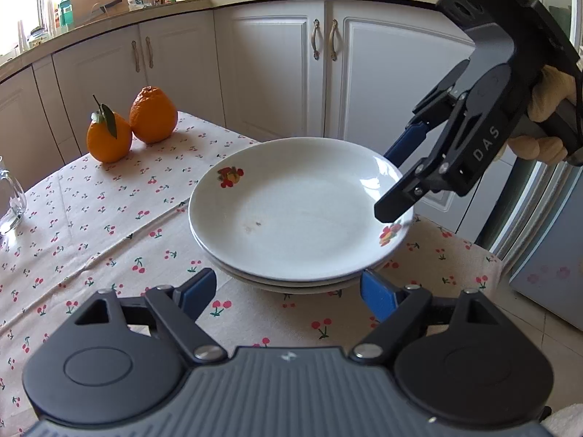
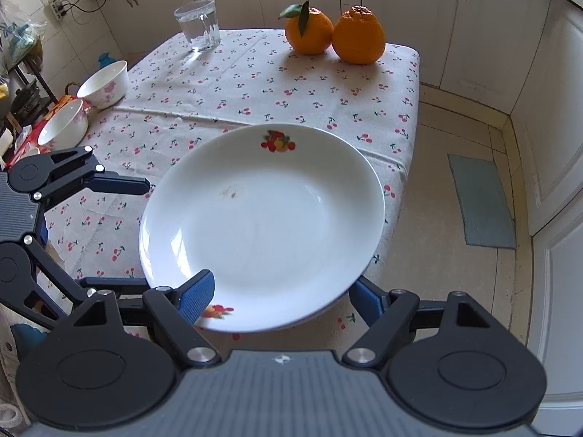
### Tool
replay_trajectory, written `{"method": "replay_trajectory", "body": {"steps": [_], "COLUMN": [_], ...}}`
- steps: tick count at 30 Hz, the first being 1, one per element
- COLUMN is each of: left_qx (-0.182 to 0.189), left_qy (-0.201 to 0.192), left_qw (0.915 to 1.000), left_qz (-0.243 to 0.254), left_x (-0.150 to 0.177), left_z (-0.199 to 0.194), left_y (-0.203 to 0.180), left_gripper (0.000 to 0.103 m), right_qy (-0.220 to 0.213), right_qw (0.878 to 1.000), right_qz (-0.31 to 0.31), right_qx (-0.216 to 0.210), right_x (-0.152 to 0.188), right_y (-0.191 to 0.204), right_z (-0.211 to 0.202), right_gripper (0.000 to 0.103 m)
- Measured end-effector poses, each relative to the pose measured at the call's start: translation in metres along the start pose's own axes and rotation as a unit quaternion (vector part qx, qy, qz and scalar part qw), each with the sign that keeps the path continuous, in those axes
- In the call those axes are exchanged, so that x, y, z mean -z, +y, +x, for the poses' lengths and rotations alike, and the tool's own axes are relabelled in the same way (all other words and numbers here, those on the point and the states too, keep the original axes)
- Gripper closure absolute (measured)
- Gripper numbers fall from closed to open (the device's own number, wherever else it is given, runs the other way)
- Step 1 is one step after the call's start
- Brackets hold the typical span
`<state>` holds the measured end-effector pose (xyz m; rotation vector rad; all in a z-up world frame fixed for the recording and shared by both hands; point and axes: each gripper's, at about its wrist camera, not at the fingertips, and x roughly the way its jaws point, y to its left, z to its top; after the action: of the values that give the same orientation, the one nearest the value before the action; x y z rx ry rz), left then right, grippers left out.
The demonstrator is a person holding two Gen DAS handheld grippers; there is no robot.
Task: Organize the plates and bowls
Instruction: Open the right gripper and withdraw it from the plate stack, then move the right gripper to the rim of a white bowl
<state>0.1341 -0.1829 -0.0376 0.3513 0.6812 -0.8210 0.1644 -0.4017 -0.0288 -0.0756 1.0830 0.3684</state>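
A stack of white plates point(image 1: 291, 215) with fruit decals sits near the table's right edge; the top plate also fills the right wrist view point(image 2: 262, 225). My right gripper point(image 2: 282, 293) is open, one finger above the plate's near rim and one below it; it also shows in the left wrist view point(image 1: 395, 182). My left gripper point(image 1: 288, 291) is open and empty, just short of the stack's near edge; it also shows in the right wrist view point(image 2: 120, 233). Two white bowls point(image 2: 104, 85) point(image 2: 63, 127) with pink flowers stand at the table's left edge.
Two oranges point(image 2: 333, 34) stand at the far end of the cherry-print tablecloth point(image 2: 255, 83). A glass mug point(image 2: 198, 23) of water stands at the far left corner. White cabinets point(image 1: 277, 65) surround the table, and a floor mat point(image 2: 481, 200) lies to the right.
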Motion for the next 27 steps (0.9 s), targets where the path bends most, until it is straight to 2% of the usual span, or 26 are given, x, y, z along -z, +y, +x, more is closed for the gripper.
{"method": "replay_trajectory", "body": {"steps": [4, 8, 13, 16, 21, 27], "left_qx": [0.000, -0.001, -0.011, -0.020, -0.049, -0.104], "left_qy": [-0.005, -0.021, -0.049, -0.064, -0.080, -0.086], "left_qw": [1.0000, 0.9998, 0.9987, 0.9978, 0.9955, 0.9900], "left_qz": [-0.001, 0.000, 0.005, 0.003, -0.010, -0.041], "left_x": [0.003, 0.005, 0.008, 0.014, 0.031, 0.064], "left_z": [-0.003, -0.016, -0.044, -0.067, -0.106, -0.150], "left_y": [0.000, 0.001, 0.005, 0.009, 0.018, 0.025], "left_gripper": [0.016, 0.013, 0.011, 0.010, 0.009, 0.009], "right_qy": [-0.005, -0.017, -0.049, -0.077, -0.118, -0.159], "right_qw": [1.000, 1.000, 0.998, 0.995, 0.985, 0.978], "right_qz": [0.010, 0.005, -0.002, -0.019, -0.061, -0.094], "right_qx": [-0.011, -0.003, 0.036, 0.066, 0.110, 0.099], "right_x": [0.007, 0.012, 0.013, 0.013, 0.010, 0.001], "right_y": [0.001, 0.012, 0.041, 0.065, 0.115, 0.175], "right_z": [-0.001, -0.010, -0.030, -0.041, -0.042, -0.025], "right_gripper": [0.015, 0.010, 0.000, 0.000, 0.000, 0.000]}}
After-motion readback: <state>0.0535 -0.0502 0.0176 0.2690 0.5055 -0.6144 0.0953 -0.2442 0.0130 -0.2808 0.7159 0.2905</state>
